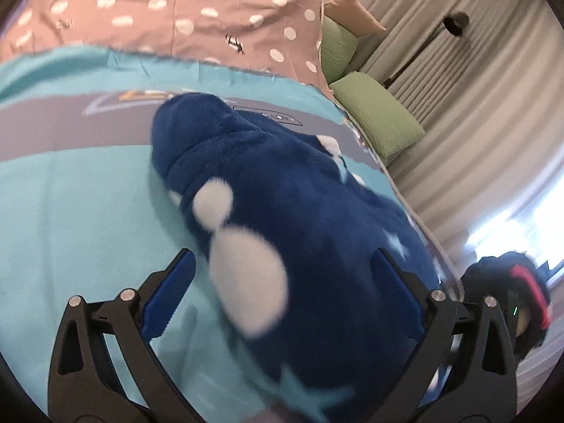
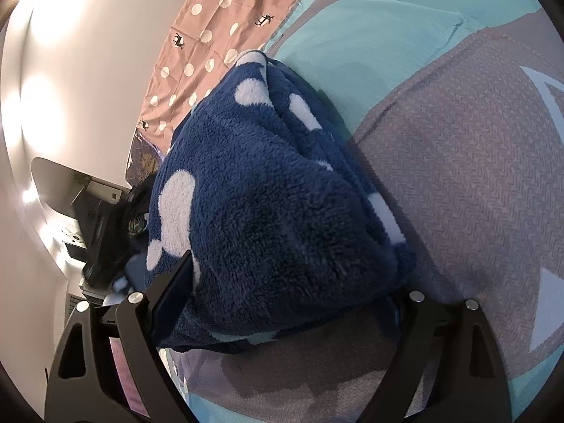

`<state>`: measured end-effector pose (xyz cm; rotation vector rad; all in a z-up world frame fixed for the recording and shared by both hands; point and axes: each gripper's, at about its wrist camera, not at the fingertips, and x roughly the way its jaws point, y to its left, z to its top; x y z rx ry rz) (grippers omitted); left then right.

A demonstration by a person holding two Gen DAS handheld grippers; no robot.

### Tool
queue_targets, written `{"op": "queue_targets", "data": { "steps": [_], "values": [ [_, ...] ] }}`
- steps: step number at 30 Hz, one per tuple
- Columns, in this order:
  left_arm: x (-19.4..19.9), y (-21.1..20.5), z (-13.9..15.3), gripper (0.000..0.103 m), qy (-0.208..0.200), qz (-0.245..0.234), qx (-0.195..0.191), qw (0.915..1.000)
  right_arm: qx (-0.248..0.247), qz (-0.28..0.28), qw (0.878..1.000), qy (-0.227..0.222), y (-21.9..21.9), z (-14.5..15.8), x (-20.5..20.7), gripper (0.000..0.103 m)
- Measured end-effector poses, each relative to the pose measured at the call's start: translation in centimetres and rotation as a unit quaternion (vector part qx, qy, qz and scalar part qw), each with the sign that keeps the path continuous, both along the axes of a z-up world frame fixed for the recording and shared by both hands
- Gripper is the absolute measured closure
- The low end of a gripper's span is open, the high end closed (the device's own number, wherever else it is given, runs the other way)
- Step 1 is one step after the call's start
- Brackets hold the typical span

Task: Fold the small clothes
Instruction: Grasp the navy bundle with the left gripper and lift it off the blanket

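Note:
A dark blue fleece garment with white blobs and pale stars lies bunched on the turquoise and grey bedspread. My left gripper is open, its blue fingers spread on either side of the garment's near end. In the right wrist view the same garment fills the middle, folded into a thick bundle on the grey panel of the bedspread. My right gripper is open with its jaws wide around the bundle's near edge; the right finger is hidden under the fleece.
A pink dotted sheet lies beyond the bedspread. Two green pillows and a beige one sit at the bed's far right, near grey curtains and a floor lamp. The other gripper shows at right. A white wall stands left.

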<state>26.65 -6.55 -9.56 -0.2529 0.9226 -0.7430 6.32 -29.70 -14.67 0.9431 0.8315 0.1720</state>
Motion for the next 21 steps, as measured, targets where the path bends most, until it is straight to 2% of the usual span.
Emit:
{"op": "queue_targets", "data": {
  "steps": [2, 7, 10, 12, 14, 15, 17, 19, 21],
  "values": [
    [1.8, -0.6, -0.7, 0.002, 0.013, 0.005, -0.005, 0.9999, 0.002, 0.001, 1.0, 0.001, -0.1, 0.1, 0.2, 0.014],
    [5.6, -2.2, -2.3, 0.002, 0.033, 0.015, 0.009, 0.9993, -0.007, -0.007, 1.0, -0.006, 0.4, 0.2, 0.7, 0.007],
    [7.2, -1.8, -3.0, 0.002, 0.04, 0.012, -0.003, 0.9991, -0.014, -0.017, 1.0, -0.009, 0.6, 0.3, 1.1, 0.004],
    [7.7, -1.6, -3.5, 0.002, 0.039, -0.001, -0.014, 0.9991, -0.026, -0.025, 0.999, -0.014, 0.7, 0.4, 1.2, 0.007],
    [7.6, -1.4, -3.4, 0.016, 0.029, -0.006, -0.019, 0.9994, -0.038, -0.025, 0.999, -0.022, 0.7, 1.0, 1.3, 0.022],
    [7.4, -1.4, -3.0, 0.021, 0.021, -0.007, -0.019, 0.9996, -0.042, -0.022, 0.999, -0.025, 0.8, 1.3, 1.2, 0.025],
    [6.6, -1.2, -1.1, 0.036, -0.008, -0.012, -0.018, 0.9997, -0.088, 0.0, 0.995, -0.037, 1.4, 3.4, 1.9, 0.032],
    [5.9, -1.1, 1.4, 0.038, -0.045, -0.011, -0.016, 0.9988, -0.13, 0.024, 0.989, -0.061, 1.9, 5.9, 2.9, 0.037],
    [5.4, -0.9, 5.4, 0.039, -0.099, -0.005, -0.015, 0.995, -0.154, 0.046, 0.983, -0.086, 2.1, 8.7, 4.8, 0.041]
  ]
}}
